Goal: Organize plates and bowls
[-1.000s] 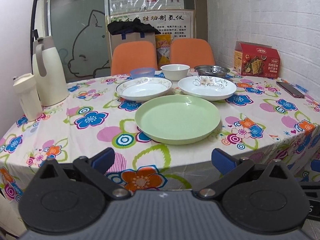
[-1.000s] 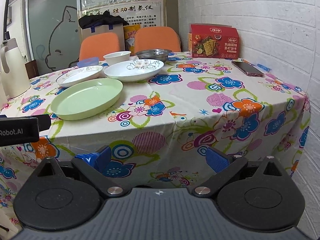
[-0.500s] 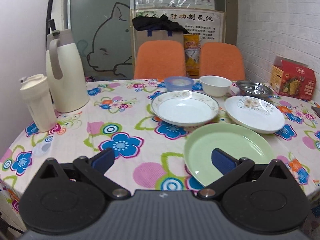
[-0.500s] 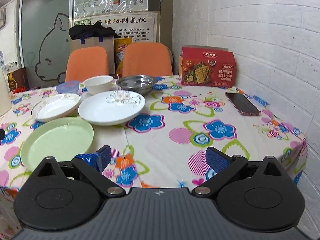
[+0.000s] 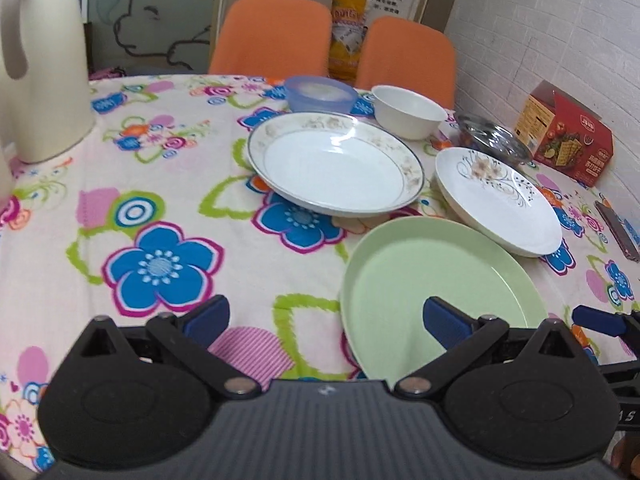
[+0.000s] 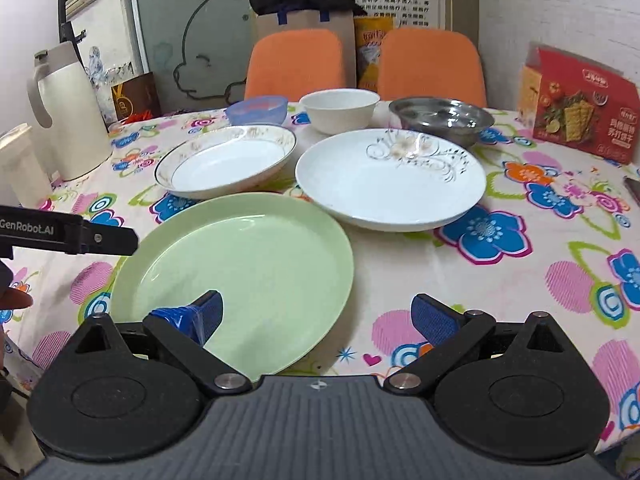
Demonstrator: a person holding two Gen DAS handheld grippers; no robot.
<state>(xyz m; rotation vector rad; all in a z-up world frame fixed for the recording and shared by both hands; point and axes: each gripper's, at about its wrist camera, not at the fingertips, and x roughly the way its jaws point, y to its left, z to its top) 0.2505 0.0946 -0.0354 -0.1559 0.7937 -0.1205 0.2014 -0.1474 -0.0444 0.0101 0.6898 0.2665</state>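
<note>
Hovering over the near edge of the table (image 5: 168,184), the left gripper (image 5: 326,316) has its jaws spread wide and holds nothing; the green plate (image 5: 436,276) lies just to its right, under its right-hand finger. In the right wrist view the right gripper (image 6: 316,316), also spread wide and empty, straddles the plate's right rim, so the plate (image 6: 240,264) sits ahead and slightly left of it. The two grippers flank the plate; which is nearer is hard to judge through the fisheye. Farther back stand the gold-rimmed plate (image 6: 226,160) and the flowered plate (image 6: 390,180), then a blue bowl (image 6: 258,109), white bowl (image 6: 340,110) and steel bowl (image 6: 440,118) along the far edge.
</note>
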